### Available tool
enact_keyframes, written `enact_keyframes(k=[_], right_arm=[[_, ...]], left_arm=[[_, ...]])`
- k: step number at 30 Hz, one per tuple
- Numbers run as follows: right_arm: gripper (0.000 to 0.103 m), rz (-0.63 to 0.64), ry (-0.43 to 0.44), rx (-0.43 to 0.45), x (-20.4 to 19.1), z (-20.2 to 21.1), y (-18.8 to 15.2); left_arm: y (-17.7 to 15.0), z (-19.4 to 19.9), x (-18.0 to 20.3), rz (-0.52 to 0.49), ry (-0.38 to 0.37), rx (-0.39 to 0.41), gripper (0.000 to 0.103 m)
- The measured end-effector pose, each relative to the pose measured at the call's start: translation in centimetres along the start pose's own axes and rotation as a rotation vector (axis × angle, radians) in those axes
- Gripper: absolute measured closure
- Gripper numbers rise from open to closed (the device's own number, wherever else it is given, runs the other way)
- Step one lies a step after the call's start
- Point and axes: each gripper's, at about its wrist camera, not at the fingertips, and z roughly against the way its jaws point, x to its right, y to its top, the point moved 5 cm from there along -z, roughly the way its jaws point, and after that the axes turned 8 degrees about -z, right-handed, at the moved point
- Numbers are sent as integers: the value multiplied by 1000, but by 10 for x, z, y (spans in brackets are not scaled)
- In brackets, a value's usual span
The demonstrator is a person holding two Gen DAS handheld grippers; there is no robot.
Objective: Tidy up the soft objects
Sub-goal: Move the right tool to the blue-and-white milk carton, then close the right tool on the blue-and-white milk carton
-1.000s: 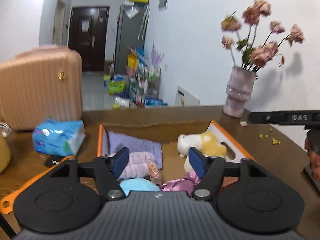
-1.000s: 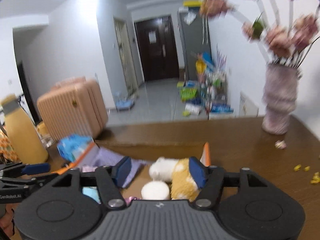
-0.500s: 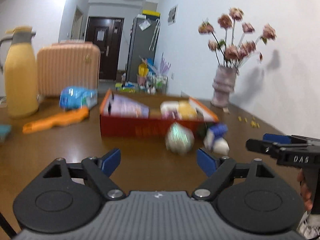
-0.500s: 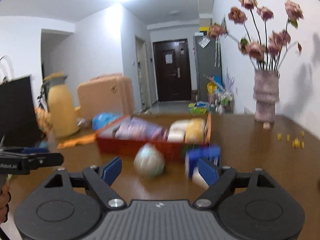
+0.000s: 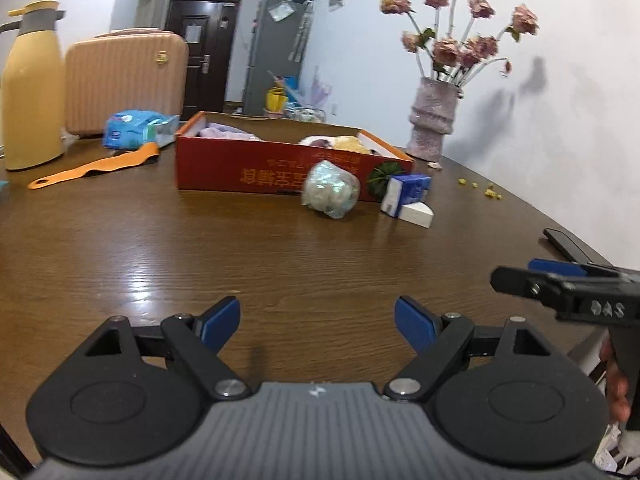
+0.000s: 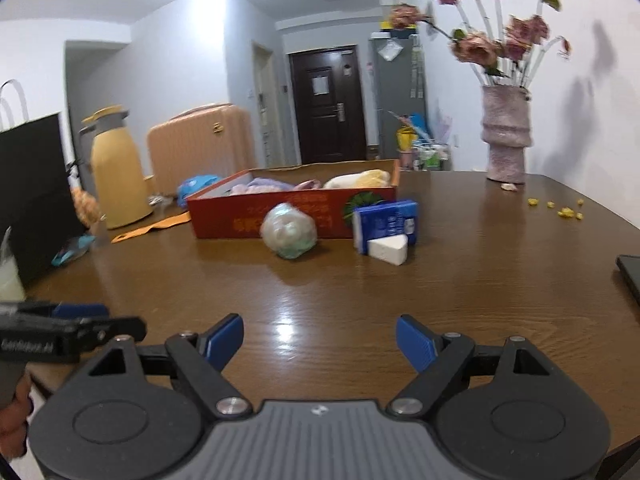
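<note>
A red cardboard box (image 5: 280, 172) (image 6: 240, 220) stands at the middle of the brown table, with a purple cloth (image 5: 224, 133) and a white-and-yellow plush toy (image 5: 348, 144) (image 6: 356, 179) lying in it. In front of the box lie a clear bag of pale soft stuff (image 5: 330, 194) (image 6: 289, 231), a blue pack (image 5: 408, 192) (image 6: 386, 222) and a white wedge (image 5: 416, 214) (image 6: 388, 249). My left gripper (image 5: 318, 316) and right gripper (image 6: 320, 334) hover low over bare table, well short of these things. Both stand open with nothing between the fingers.
A yellow jug (image 5: 30, 88), a peach suitcase (image 5: 124, 80), a blue tissue pack (image 5: 136, 128) and an orange strap (image 5: 96, 166) are at the left. A vase of flowers (image 5: 432, 120) stands at the back right, and a flat dark device (image 5: 568, 244) lies at the right edge.
Both grippers have pulled back from over the box and sunk to just above the near table. Their jaws stand wider than a second ago.
</note>
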Motion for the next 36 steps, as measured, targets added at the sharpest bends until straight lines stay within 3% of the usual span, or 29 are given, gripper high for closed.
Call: enact_keyframes(k=[6, 8, 12, 14, 17, 19, 21, 22, 24, 28, 33, 36], right_arm=[[22, -61, -31, 2, 33, -24, 29], [24, -61, -22, 16, 43, -37, 48], [38, -97, 26, -4, 67, -84, 95], [40, -131, 40, -23, 81, -113, 116], [48, -180, 48, -89, 100, -160, 135], [59, -212, 70, -139, 110, -185, 139], [71, -243, 101, -177, 117, -201, 137], [74, -266, 130, -186, 120, -206, 135], [81, -320, 192, -189, 124, -210, 134], [82, -353, 208, -160, 116, -202, 128], [82, -317, 271, -47, 84, -144, 132], [82, -300, 306, -33, 58, -108, 105]], left_arm=[[34, -37, 21, 31, -131, 18, 18], [55, -66, 28, 42, -172, 14, 25], [95, -133, 36, 128, -232, -39, 42], [113, -160, 40, 176, -274, -37, 42], [132, -198, 42, 216, -256, -46, 43], [135, -219, 37, 264, -253, -80, 54], [132, -236, 32, 311, -298, -123, 72], [129, -241, 30, 338, -321, -136, 73], [126, -243, 25, 389, -347, -129, 75], [134, -231, 17, 447, -326, -108, 76], [140, -155, 24, 310, -306, 5, 76], [112, -114, 19, 283, -301, -6, 76]])
